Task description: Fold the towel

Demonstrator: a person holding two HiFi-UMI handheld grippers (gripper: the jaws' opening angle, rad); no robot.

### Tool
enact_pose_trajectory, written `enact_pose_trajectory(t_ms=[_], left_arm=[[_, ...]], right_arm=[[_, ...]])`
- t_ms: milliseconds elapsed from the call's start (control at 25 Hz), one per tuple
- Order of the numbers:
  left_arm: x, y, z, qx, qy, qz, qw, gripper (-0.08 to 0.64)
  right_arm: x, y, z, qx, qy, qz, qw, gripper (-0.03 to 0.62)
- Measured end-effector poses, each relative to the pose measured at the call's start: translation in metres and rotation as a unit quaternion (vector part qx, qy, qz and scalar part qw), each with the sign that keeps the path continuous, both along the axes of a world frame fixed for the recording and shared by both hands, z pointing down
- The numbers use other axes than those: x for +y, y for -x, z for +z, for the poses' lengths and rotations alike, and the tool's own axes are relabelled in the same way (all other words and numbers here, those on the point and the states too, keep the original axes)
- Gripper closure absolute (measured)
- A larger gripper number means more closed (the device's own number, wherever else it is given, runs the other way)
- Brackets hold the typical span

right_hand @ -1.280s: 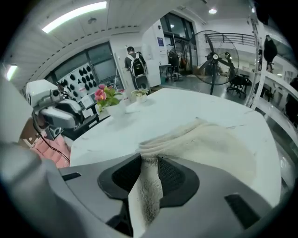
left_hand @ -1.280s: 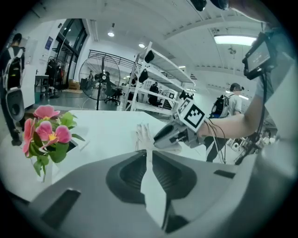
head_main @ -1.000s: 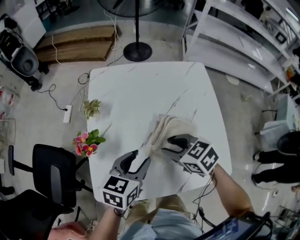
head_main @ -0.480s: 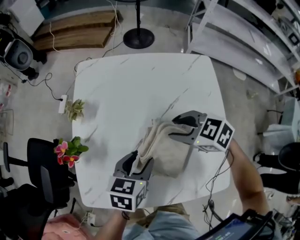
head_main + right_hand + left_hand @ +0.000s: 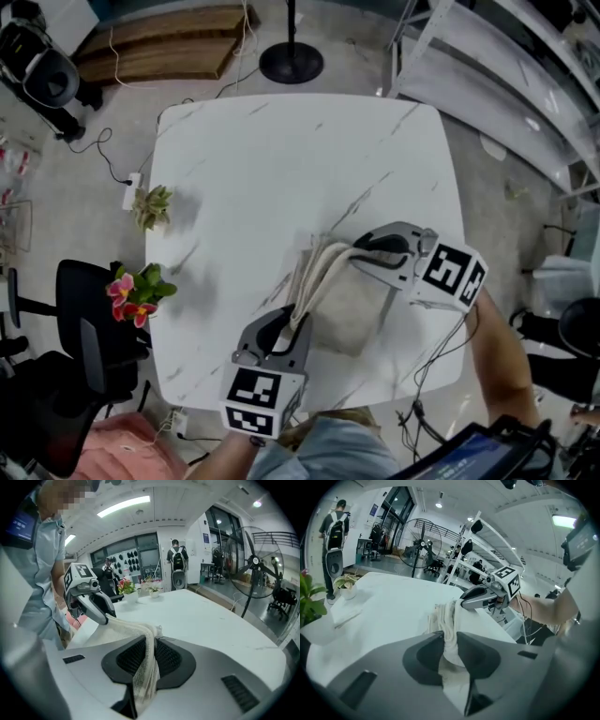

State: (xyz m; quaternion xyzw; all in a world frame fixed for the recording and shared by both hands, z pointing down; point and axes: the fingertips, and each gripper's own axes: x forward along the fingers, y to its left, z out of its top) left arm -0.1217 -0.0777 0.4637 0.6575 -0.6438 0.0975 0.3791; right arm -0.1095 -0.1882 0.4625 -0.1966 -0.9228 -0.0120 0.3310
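Observation:
A cream towel (image 5: 349, 305) lies on the white marble table (image 5: 281, 169), near its front right. One bunched edge is raised off the table and runs taut between my two grippers. My left gripper (image 5: 298, 323) holds the near end of that edge; its jaws are closing, and the pads pinch the towel (image 5: 447, 620). The right gripper (image 5: 359, 253) grips the far end, jaws also closing, with the cloth (image 5: 126, 627) squeezed between its pads. Each gripper view shows the other gripper at the opposite end of the edge.
A small green potted plant (image 5: 153, 204) and a pink-flowered one (image 5: 131, 291) stand at the table's left edge. A black chair (image 5: 84, 366) is beside that edge. A fan stand (image 5: 291, 61) and white shelving (image 5: 506, 66) stand beyond the table.
Both grippers have come onto the towel's edge and closed on it. That edge now hangs lifted and stretched between them, where before the towel lay in a loose heap.

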Motion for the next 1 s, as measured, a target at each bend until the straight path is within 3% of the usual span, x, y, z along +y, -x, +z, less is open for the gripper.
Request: enact_pose_trajectory(t_ms=[200,440,760,1000], left_arm=[[0.007,-0.011,-0.027,0.042,-0.028,-0.018,0.9986,0.474],[0.031,-0.005,-0.02,0.106,-0.02,-0.077,0.9911,0.472],[0.051,0.014,0.024,0.165,0.008,-0.148,0.9751,0.466],[0.052,0.022,0.041,0.17,0.02,-0.162,0.9718,0.463]], right_arm=[[0.005,-0.005,-0.038,-0.046,0.002,0.009,0.999,0.52],[0.024,0.022,-0.043,-0.042,0.007,-0.022,0.999,0.51],[0.042,0.06,0.016,0.033,0.021,-0.059,0.997,0.508],[0.042,0.073,0.055,0.113,0.052,-0.071,0.99,0.491]])
